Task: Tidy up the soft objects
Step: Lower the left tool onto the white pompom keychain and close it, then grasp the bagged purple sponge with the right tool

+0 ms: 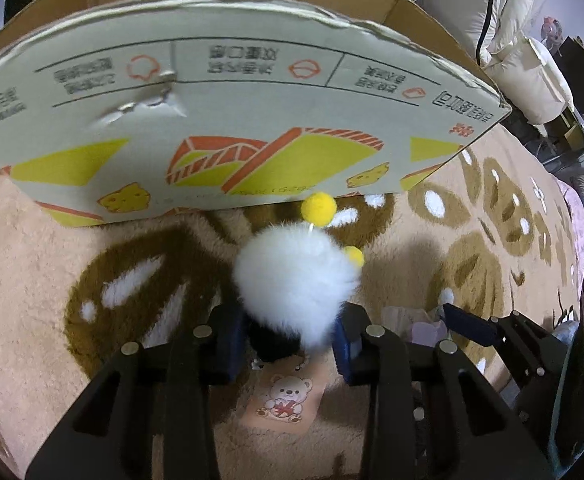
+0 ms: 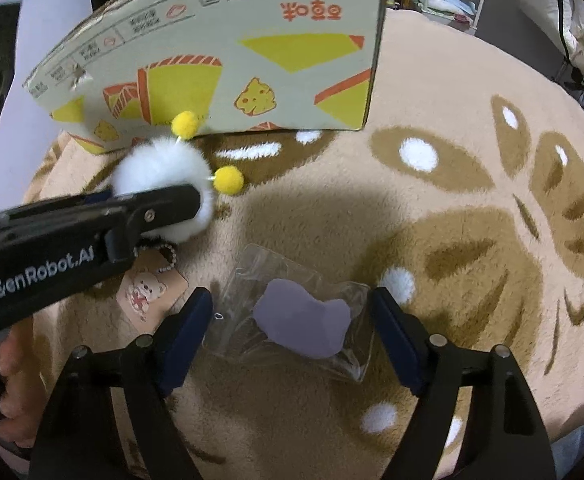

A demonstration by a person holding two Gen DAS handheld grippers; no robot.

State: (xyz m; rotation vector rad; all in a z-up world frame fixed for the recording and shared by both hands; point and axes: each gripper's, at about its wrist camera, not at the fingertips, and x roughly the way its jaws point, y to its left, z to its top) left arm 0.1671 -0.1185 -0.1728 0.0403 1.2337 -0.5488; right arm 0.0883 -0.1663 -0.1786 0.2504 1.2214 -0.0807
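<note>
The left claw (image 1: pixel 289 330) is closed on a white fluffy pompom toy (image 1: pixel 296 276), held just before the cardboard box (image 1: pixel 227 92). The right claw (image 2: pixel 292 316) gapes wide around a bagged purple plush (image 2: pixel 304 326) lying on the blanket (image 2: pixel 432 208). Judging by this, neither is boxed yet.

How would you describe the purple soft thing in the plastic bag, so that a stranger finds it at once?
Start from the printed cardboard box standing on the beige plush blanket. Nearer than the box, between the open fingers of the right claw, lies a crumpled clear plastic bag. The flat purple soft piece inside is the only purple item; the fluffy white pompom nearby, held by the left claw, carries yellow balls.
</note>
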